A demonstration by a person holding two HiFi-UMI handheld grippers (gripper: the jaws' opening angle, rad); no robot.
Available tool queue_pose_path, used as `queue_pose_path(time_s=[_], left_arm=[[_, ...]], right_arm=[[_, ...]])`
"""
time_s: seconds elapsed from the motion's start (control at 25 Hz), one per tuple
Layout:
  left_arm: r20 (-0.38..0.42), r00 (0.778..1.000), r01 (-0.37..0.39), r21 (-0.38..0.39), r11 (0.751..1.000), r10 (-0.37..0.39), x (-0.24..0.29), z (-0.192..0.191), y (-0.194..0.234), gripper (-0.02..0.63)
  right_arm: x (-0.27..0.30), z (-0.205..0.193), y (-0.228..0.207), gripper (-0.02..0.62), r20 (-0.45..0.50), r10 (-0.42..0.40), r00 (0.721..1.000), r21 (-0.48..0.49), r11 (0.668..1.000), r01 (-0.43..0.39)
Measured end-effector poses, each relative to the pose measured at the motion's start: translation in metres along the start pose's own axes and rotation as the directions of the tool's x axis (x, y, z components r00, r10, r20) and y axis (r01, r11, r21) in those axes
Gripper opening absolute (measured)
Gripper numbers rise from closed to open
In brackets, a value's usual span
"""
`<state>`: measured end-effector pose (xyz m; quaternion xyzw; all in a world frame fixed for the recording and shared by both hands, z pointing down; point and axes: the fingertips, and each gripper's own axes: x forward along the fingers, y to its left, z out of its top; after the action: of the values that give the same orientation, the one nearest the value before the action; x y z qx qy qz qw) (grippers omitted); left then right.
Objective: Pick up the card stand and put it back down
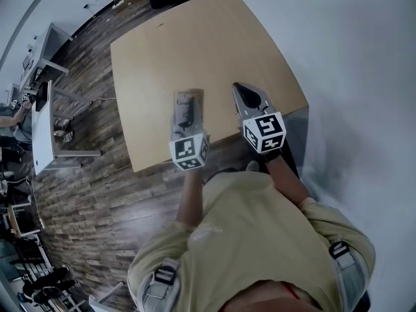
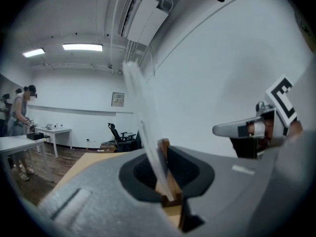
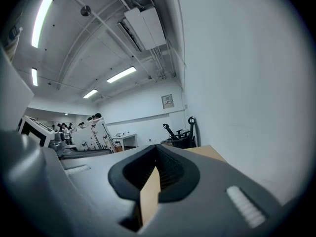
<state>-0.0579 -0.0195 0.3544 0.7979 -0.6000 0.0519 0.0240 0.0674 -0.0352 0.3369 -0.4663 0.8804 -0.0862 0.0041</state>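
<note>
Clamping card stand [image 2: 165,151], wooden base with clear panel, left gripper [image 1: 188,96] lower centre above tan table [image 1: 195,38], right gripper [image 1: 239,88] just beside, jaws together, empty.

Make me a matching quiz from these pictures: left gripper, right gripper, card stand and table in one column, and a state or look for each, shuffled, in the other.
1 left gripper
2 right gripper
3 card stand
4 table

A light wood top
B shut, nothing between its jaws
C clear sheet in a wooden base
D shut on the card stand

Pairs: 1-D, 2-B, 3-C, 4-A
</note>
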Motion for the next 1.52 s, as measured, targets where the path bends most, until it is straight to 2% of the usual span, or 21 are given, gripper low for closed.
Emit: queue_pose_path(time_s=[0.2,0.4,0.68,0.8,1.12,1.24,1.36,1.52], left_arm=[[-0.038,0.998,-0.057,-0.039,0.998,0.055,-0.017,-0.018,0.031,0.035],[-0.071,0.994,-0.088,-0.061,0.994,0.084,-0.009,-0.047,0.089,0.034],[-0.097,0.993,-0.071,-0.084,0.994,0.063,0.022,-0.058,0.168,0.035],[-0.129,0.989,-0.086,-0.103,0.991,0.073,0.034,-0.068,0.212,0.035],[-0.219,0.974,-0.093,-0.166,0.982,0.055,0.056,-0.127,0.317,0.035],[-0.246,0.968,-0.098,-0.161,0.982,0.057,0.068,-0.153,0.362,0.037],[-0.25,0.967,-0.078,-0.148,0.986,0.039,0.083,-0.175,0.402,0.035],[-0.25,0.968,-0.015,-0.155,0.988,-0.025,0.104,-0.2,0.446,0.035]], right_arm=[[0.026,-0.014,0.028,0.005,-0.046,0.057,0.997,0.009,0.998,-0.057],[0.077,-0.042,0.062,0.005,-0.09,0.098,0.991,0.008,0.995,-0.098],[0.159,-0.053,0.095,0.005,-0.144,0.109,0.984,0.01,0.994,-0.108],[0.197,-0.062,0.111,0.005,-0.177,0.107,0.978,0.014,0.994,-0.106],[0.28,-0.121,0.145,0.005,-0.296,0.112,0.949,0.042,0.994,-0.104],[0.311,-0.143,0.159,0.005,-0.328,0.121,0.937,0.049,0.993,-0.111],[0.339,-0.165,0.167,0.005,-0.357,0.127,0.925,0.052,0.992,-0.116],[0.369,-0.189,0.174,0.005,-0.403,0.123,0.907,0.064,0.992,-0.106]])
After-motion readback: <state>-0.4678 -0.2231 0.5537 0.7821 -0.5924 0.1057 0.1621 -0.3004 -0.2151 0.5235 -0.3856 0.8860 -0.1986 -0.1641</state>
